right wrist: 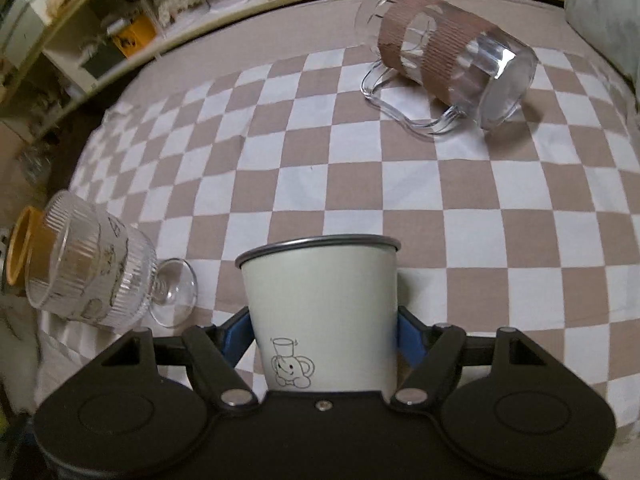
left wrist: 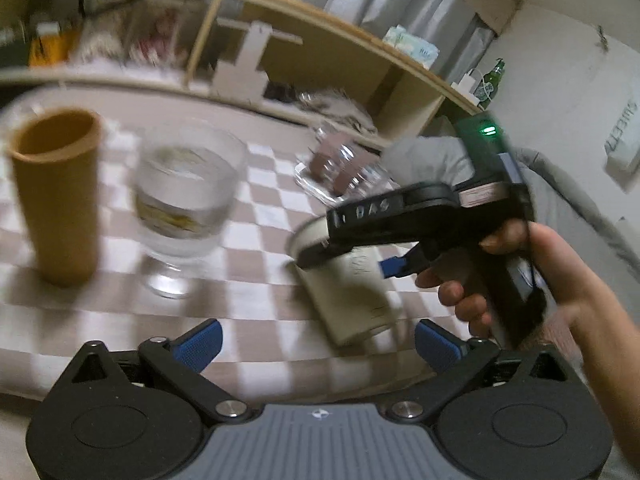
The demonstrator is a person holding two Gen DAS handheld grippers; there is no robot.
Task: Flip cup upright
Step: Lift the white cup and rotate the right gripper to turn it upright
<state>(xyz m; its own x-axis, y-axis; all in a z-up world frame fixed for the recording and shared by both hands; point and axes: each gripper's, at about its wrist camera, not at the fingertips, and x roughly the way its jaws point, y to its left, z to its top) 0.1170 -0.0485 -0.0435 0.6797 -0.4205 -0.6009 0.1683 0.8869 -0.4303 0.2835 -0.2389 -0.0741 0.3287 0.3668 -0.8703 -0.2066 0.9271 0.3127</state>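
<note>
Your right gripper (right wrist: 323, 336) is clamped on the cup (right wrist: 320, 304), its blue pads pressing both sides; the cup is pale and smooth, with a thin dark metal rim and a small line drawing of a smiling figure with a hat. In the left wrist view the cup (left wrist: 348, 292) hangs tilted over the checkered cloth (left wrist: 256, 216), and the right gripper's black arm carries letters that look like "DAS", blurred. Your left gripper (left wrist: 316, 344) has its fingers wide apart, holding nothing. Near it stands a ribbed glass goblet (left wrist: 186, 200) and a matte orange tumbler (left wrist: 56, 196). Farther, a clear pitcher (right wrist: 448, 64) with a brown corrugated band lies on its side. Behind is a wooden shelf (left wrist: 320, 36).
</note>
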